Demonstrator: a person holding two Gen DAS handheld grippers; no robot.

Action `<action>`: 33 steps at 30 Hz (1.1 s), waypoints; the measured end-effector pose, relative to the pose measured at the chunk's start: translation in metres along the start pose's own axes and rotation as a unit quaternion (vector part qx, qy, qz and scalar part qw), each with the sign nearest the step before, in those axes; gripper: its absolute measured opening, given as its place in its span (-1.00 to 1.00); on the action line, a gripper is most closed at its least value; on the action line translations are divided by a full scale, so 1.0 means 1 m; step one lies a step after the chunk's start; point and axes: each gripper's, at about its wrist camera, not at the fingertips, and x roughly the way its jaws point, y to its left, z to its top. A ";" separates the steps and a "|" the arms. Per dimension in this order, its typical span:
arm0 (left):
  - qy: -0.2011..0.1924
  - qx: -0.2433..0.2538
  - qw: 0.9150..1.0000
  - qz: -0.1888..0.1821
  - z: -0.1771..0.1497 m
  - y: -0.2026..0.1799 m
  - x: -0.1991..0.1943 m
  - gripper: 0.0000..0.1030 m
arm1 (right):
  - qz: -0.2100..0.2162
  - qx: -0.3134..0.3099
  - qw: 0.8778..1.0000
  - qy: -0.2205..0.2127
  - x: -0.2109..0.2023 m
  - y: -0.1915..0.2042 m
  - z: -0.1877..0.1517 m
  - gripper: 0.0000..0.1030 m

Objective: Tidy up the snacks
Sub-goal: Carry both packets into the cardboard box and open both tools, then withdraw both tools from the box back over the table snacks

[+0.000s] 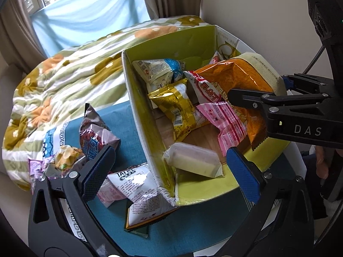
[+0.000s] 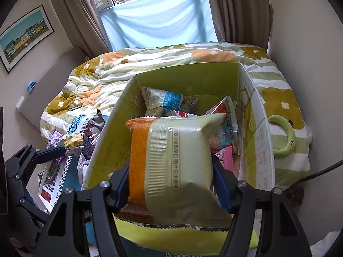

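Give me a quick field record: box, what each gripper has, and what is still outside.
box: green cardboard box, open top, on the teal cloth
in box: blue-and-white packet, gold packet, pink packet, clear-wrapped pale bar
right gripper: shut on the orange-and-cream bag, held over the box
left gripper: open, nothing between its fingers, at the box's near corner
outside box: silver-brown bag, white packet, small packets beside them
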 end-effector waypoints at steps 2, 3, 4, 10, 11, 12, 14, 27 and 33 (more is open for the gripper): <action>0.000 -0.001 1.000 0.001 -0.001 0.002 0.000 0.99 | 0.001 -0.006 1.000 -0.001 0.003 0.004 0.000 0.31; -0.001 -0.002 1.000 0.001 -0.001 0.004 0.000 0.99 | 0.004 -0.006 1.000 -0.006 0.003 0.005 -0.001 0.41; -0.001 -0.003 1.000 0.001 -0.002 0.005 0.000 0.99 | 0.009 -0.006 1.000 -0.010 0.002 0.005 -0.002 0.73; -0.005 -0.013 1.000 -0.001 -0.008 0.012 -0.005 0.99 | 0.003 -0.002 0.999 -0.039 -0.015 0.007 -0.014 0.99; -0.005 -0.014 1.000 -0.001 -0.010 0.012 -0.007 0.99 | 0.002 0.000 0.999 -0.039 -0.017 0.007 -0.016 0.99; -0.006 -0.015 1.000 -0.001 -0.011 0.013 -0.009 0.99 | 0.000 0.002 0.999 -0.039 -0.019 0.007 -0.018 0.99; -0.009 -0.017 1.000 -0.001 -0.014 0.015 -0.014 0.99 | -0.005 0.004 0.999 -0.044 -0.023 0.007 -0.020 0.99; -0.057 -0.047 0.997 0.012 -0.019 0.030 -0.079 0.99 | 0.000 0.003 0.997 -0.075 -0.072 0.017 -0.023 0.99; -0.067 -0.085 0.993 0.037 -0.036 0.064 -0.115 0.99 | 0.015 -0.017 0.996 -0.082 -0.090 0.035 -0.015 0.99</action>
